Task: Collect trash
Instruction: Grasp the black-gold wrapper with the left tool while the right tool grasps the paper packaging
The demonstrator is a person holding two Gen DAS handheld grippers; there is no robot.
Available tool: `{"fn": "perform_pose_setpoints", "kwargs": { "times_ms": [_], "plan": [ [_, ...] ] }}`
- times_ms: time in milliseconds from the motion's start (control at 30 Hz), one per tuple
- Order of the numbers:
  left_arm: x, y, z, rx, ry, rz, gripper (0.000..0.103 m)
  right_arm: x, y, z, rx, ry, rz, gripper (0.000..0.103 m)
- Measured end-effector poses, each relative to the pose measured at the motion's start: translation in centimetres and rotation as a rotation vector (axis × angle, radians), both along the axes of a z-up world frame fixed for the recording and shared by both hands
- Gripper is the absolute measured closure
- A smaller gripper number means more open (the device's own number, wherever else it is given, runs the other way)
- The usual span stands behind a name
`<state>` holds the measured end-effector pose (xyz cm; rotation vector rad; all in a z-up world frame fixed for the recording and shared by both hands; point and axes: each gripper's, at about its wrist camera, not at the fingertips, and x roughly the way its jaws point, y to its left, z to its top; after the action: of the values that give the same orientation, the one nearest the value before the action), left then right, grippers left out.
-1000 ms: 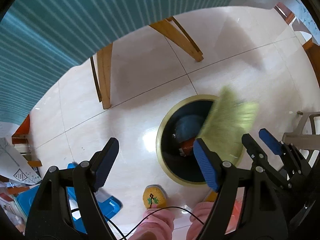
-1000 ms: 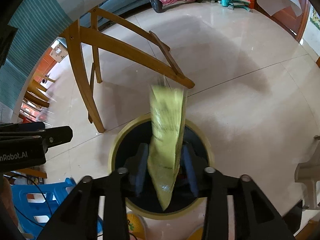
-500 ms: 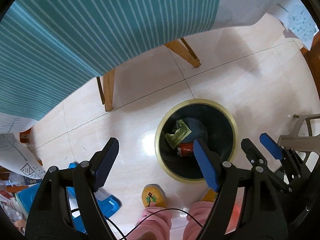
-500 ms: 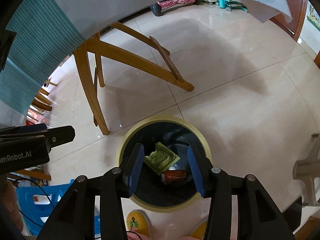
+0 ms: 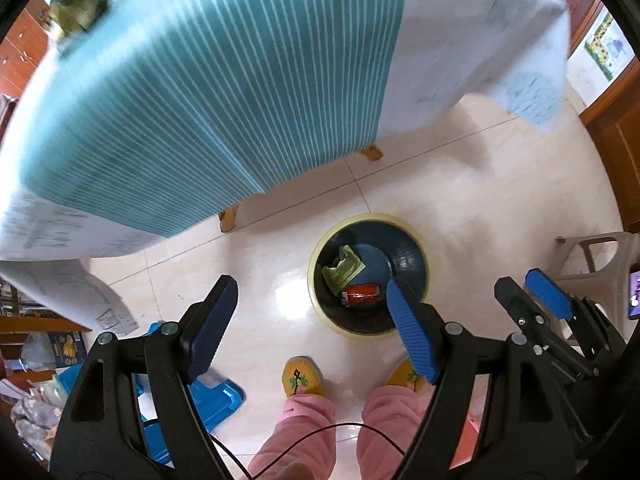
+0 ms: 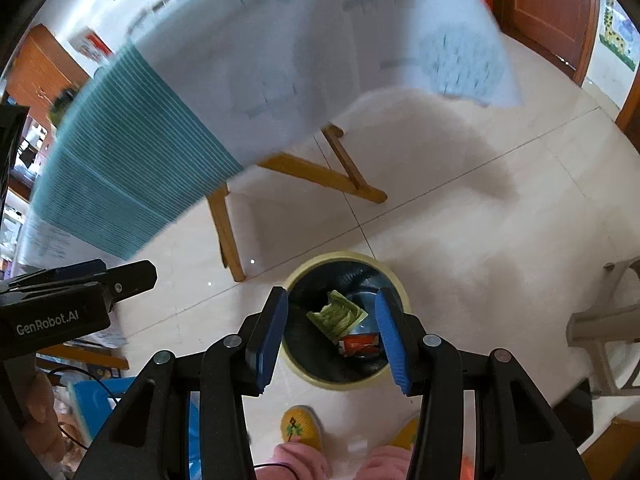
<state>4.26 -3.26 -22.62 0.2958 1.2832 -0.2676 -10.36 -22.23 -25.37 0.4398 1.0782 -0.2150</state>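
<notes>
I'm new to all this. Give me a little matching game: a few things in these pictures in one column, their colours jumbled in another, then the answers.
Things:
1. crumpled wrapper in the bin
2. rim of the bin
3. slippers
4. tablecloth stripes

Colours:
A. teal and white
B. green
C. pale yellow
D. yellow with a small embroidered plant

Pairs: 1-B, 2-C, 3-D, 4-A
</notes>
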Motion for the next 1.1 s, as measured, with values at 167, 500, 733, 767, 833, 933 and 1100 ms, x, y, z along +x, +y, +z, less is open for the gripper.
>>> {"fn": "perform_pose_setpoints", "kwargs": {
  "times_ms": [167,500,733,767,833,933,1100],
  "plan": [
    [-1.1,0.9,6.9,-0.038,-0.038,-0.001,0.028,-0.8,0.3,6.1,0.001,-0.033,0.012,0.057],
    [-2.3,2.4,18.3,-0.096,-0.111,0.058,0.028,-1.8,0.6,19.5,0.021,-0.128,0.098,0.057],
    [-1.5,4.4,24.9,-0.153,-0.204,0.194,0.028,-0.5,1.0,26.2,-0.004,-0.201,0.236,0.057],
    [-1.2,4.8,25.4,-0.159,-0.217,0.211,0.028,-0.2,1.2,27.0,-0.011,-0.211,0.260,0.057],
    [-0.7,5.8,26.6,-0.168,-0.238,0.255,0.028,0.8,1.4,27.8,-0.012,-0.222,0.292,0.056],
    [0.2,7.6,27.5,-0.175,-0.255,0.301,0.028,2.8,2.1,28.5,0.000,-0.234,0.336,0.056],
    [2.7,11.5,26.9,-0.181,-0.229,0.362,0.025,7.1,4.4,29.0,-0.009,-0.261,0.403,0.055]
  ]
}}
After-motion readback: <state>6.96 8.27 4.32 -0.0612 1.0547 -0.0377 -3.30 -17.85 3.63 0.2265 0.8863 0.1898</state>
